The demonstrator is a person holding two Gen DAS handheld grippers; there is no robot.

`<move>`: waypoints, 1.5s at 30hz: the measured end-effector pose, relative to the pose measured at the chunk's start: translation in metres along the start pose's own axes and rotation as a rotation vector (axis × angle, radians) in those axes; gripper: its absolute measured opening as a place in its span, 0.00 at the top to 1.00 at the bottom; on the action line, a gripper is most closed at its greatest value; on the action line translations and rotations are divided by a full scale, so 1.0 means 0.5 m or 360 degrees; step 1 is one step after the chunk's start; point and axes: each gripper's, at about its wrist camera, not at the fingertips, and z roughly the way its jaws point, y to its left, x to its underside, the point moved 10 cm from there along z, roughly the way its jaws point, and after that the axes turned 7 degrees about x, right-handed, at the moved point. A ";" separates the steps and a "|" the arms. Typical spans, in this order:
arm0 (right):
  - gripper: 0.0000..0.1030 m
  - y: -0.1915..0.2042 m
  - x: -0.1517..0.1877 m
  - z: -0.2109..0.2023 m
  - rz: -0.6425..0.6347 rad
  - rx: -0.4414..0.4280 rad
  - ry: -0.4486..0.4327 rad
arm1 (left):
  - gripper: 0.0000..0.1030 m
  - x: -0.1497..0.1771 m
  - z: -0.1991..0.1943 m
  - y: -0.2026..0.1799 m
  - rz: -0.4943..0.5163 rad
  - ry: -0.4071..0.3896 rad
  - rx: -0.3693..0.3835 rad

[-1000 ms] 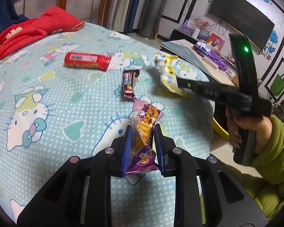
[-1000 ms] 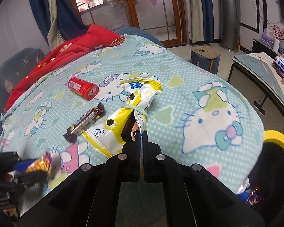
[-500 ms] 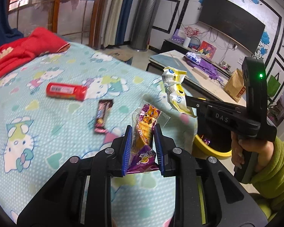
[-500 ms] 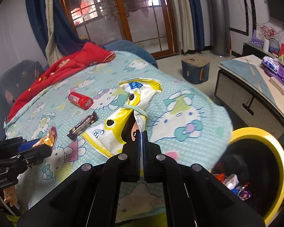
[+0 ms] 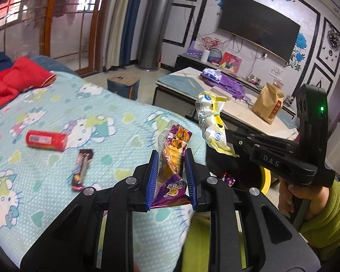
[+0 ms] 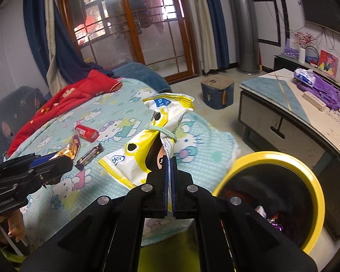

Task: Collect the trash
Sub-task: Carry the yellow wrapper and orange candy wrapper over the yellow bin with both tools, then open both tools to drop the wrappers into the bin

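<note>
My left gripper (image 5: pixel 170 158) is shut on a purple and orange snack packet (image 5: pixel 173 154), held above the bed's edge. My right gripper (image 6: pixel 169 161) is shut on a yellow and white snack bag (image 6: pixel 156 136) tied with a green band; the same bag (image 5: pixel 212 122) shows in the left wrist view. A yellow-rimmed black bin (image 6: pixel 306 176) with wrappers inside stands on the floor at the lower right of the right gripper; its rim (image 5: pixel 266 179) peeks out in the left wrist view. On the bed lie a red tube (image 5: pixel 46 138) and a dark chocolate bar (image 5: pixel 81 170).
The bed (image 5: pixel 56 113) has a turquoise cartoon-cat cover, with red bedding (image 5: pixel 13 81) at its far end. A low table (image 6: pixel 283 111) with purple items stands to the right, a small stool (image 6: pixel 217 90) on the floor beyond. A green sleeve (image 5: pixel 326 217) holds the right gripper.
Both grippers have risen and swung right, off the bed toward the bin, each still holding its packet. The bin has come into fuller view on the right.
</note>
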 end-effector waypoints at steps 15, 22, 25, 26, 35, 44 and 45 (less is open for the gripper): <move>0.98 -0.144 0.050 -0.058 0.0125 0.0199 -0.0025 | 0.83 -0.035 0.080 -0.112 0.0117 -0.0003 0.0129; 0.98 -0.202 0.082 -0.066 0.0217 0.0265 0.0011 | 0.83 -0.034 0.125 -0.155 0.0149 0.0025 0.0182; 0.98 -0.220 0.093 -0.067 0.0244 0.0284 0.0025 | 0.83 -0.033 0.145 -0.173 0.0162 0.0040 0.0201; 0.98 -0.226 0.098 -0.067 0.0252 0.0290 0.0030 | 0.83 -0.033 0.149 -0.176 0.0163 0.0045 0.0208; 0.98 -0.265 0.142 -0.061 0.0289 0.0352 0.0100 | 0.83 -0.013 0.206 -0.212 0.0186 0.0118 0.0256; 0.98 -0.310 0.197 -0.049 0.0373 0.0397 0.0213 | 0.83 0.005 0.257 -0.229 0.0206 0.0194 0.0279; 0.98 -0.314 0.202 -0.047 0.0380 0.0401 0.0223 | 0.83 0.006 0.262 -0.231 0.0209 0.0201 0.0282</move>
